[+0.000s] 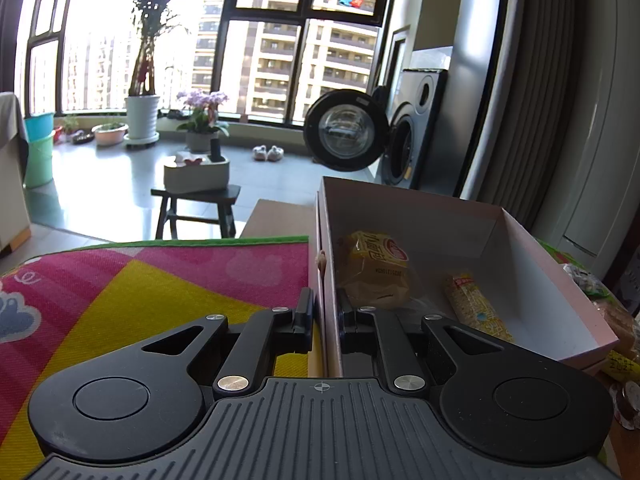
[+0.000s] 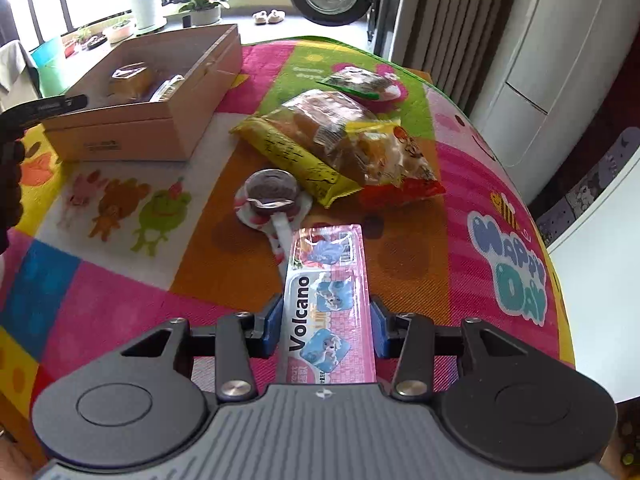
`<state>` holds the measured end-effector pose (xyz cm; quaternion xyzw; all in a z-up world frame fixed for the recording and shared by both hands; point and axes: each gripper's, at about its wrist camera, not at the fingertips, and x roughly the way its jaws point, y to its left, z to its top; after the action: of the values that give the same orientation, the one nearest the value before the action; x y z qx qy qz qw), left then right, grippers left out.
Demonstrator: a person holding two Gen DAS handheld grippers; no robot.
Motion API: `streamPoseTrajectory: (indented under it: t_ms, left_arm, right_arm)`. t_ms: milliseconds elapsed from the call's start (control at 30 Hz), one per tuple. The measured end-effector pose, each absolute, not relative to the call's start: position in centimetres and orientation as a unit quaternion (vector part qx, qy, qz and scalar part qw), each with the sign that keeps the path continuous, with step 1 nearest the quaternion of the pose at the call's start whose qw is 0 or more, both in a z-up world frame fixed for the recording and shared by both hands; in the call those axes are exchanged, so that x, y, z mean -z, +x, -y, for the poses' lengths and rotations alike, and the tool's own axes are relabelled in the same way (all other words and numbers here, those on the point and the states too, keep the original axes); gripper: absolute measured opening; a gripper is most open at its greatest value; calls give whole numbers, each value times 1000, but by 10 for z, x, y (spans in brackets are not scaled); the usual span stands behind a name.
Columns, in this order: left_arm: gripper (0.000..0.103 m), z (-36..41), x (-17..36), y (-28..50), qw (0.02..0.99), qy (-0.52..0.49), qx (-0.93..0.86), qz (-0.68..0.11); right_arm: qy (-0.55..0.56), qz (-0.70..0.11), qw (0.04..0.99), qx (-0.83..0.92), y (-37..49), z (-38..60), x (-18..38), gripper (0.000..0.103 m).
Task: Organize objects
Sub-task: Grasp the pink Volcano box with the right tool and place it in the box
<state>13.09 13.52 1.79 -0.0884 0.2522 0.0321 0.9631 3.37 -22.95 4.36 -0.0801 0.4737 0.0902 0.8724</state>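
We saw the colourful cartoon play mat point(image 2: 120, 200) covering the table, and on it, toward the far left of the right wrist view, the open cardboard box point(image 2: 132, 132). In the left wrist view the same box point(image 1: 520, 280) showed pale inner walls and held two yellow snack packs point(image 1: 376, 268), one squarish, one long and thin. Our left gripper point(image 1: 325, 312) was clamped on the near side wall of the box, one finger outside it and one inside.

To the right of the box on the mat lay a loose pile of snack bags point(image 2: 340, 148): a long yellow pack, clear bags of bread, and a red-edged bag, all overlapping one another. Just in front of the pile sat a small round pudding cup point(image 2: 272, 196) with a dark top.

Our right gripper point(image 2: 326, 324) grasped a pink "Volcano" snack packet point(image 2: 324, 304) between its blue pads point(image 2: 272, 320), holding it above the mat, its far end pointing toward the cup.
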Motion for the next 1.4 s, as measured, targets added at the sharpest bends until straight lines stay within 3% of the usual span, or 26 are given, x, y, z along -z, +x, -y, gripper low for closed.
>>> streamPoseTrajectory:
  t_ms: [67,100,133,233,333,533,567,667,700,1000,1067,1200,1400]
  left_arm:
    - [13,-135,-18,131,963,-88,-32,-252]
    - [13,-135,-18,131,963,-89,-32,-252]
    - [13,-135,-18,131,963,-89,-32,-252]
    - [13,-135,-18,130,963,-91,-31,-252]
    - [13,-134,-18,131,963,-93,-30,-253]
    - [13,-138,-18,131,962,-97,-27,-254]
    - [13,-137,-18,131,962,-97,-27,-254]
    - [13,-137,-18,131,962,-97,-27,-255]
    - [13,-138,-19,131,962,-97,-27,-255]
    - [13,-138,-18,131,962,-97,-27,-254]
    - [13,-138,-19,131,962,-97,-27,-254]
    - [13,-138,-18,131,962,-97,-27,-255]
    - [13,-140,-18,130,962,-96,-27,-254]
  right_arm:
    - [-75,-456,879,-114,26,218,-65,40]
    - [-66,-443,885,-124,25,212,-78,26]
    - [-58,-434,889,-134,25,208,-88,18]
    - [-31,-404,897,-176,34,188,-124,15]
    - [-72,-371,905,-193,45,159,-147,15]
    - [-95,-382,901,-185,45,145,-149,16]
    - [-101,-389,897,-185,39,147,-146,20]
    - [-135,-437,868,-193,15,154,-118,54]
    - [-152,-456,856,-189,8,155,-105,55]
    - [-80,-551,823,-108,3,201,-38,58]
    - [-65,-562,817,-110,2,205,-32,52]
    - [-87,-542,826,-129,-1,194,-47,43]
    - [-60,-461,861,-204,29,156,-110,43]
